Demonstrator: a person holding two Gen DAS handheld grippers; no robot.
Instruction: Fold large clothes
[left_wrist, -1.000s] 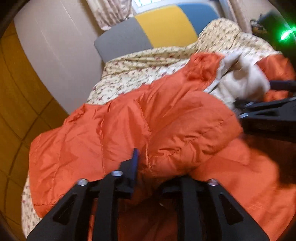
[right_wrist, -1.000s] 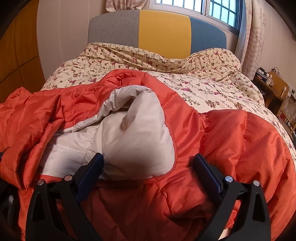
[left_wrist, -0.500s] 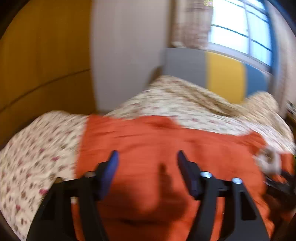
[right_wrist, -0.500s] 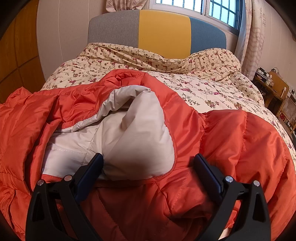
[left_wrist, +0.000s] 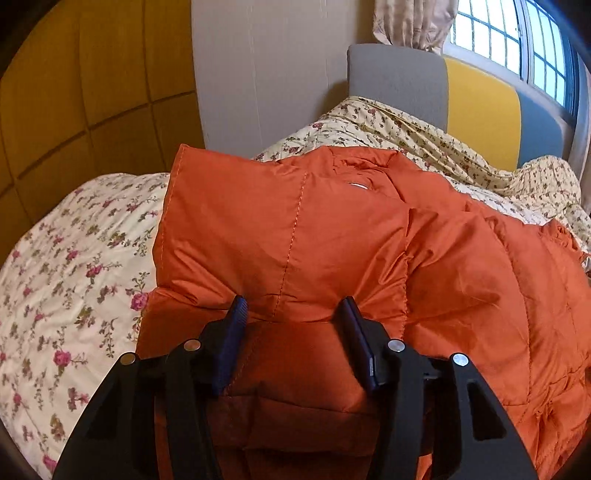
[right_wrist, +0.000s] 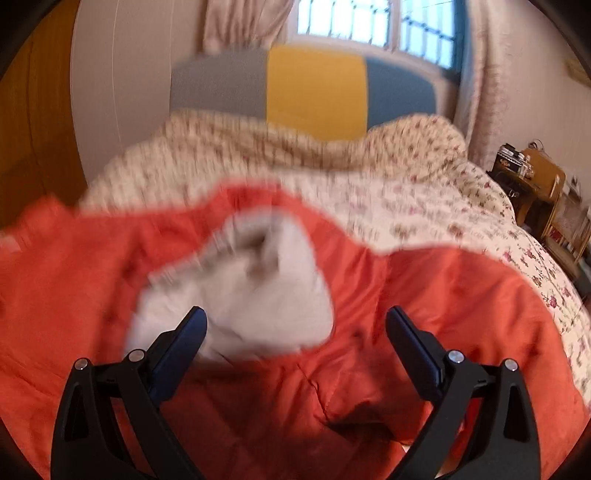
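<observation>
**Jacket part-folded on bed; neither gripper has a hold**

The orange jacket (left_wrist: 332, 240) lies spread across the floral quilt (left_wrist: 74, 258), toward the foot of the bed, well short of the headboard (left_wrist: 476, 103). One padded panel is turned over the body, its stitched edge facing the wall side. In the right wrist view a pale lining (right_wrist: 251, 295) shows where the upper part lies open.

Left gripper (left_wrist: 293, 314): jaws have just been opening and now stand partly apart, tips pressed into a puffed fold. Cloth bulges between the fingers (left_wrist: 236, 321), but they do not appear to pinch it.

Right gripper (right_wrist: 295, 325): fingers wide apart above the lining, nothing held. That view is blurred.

Risks, as judged:
- The slick, springy fill may push the turned panel back open once left alone.
- A shallow pinch on the shell would likely slip, or lift only the top layer.
- The exposed lining and bunched collar (left_wrist: 365, 173), if not flattened first, would give a lopsided fold.
- Dragging the jacket could ruck the loose quilt beneath.
</observation>
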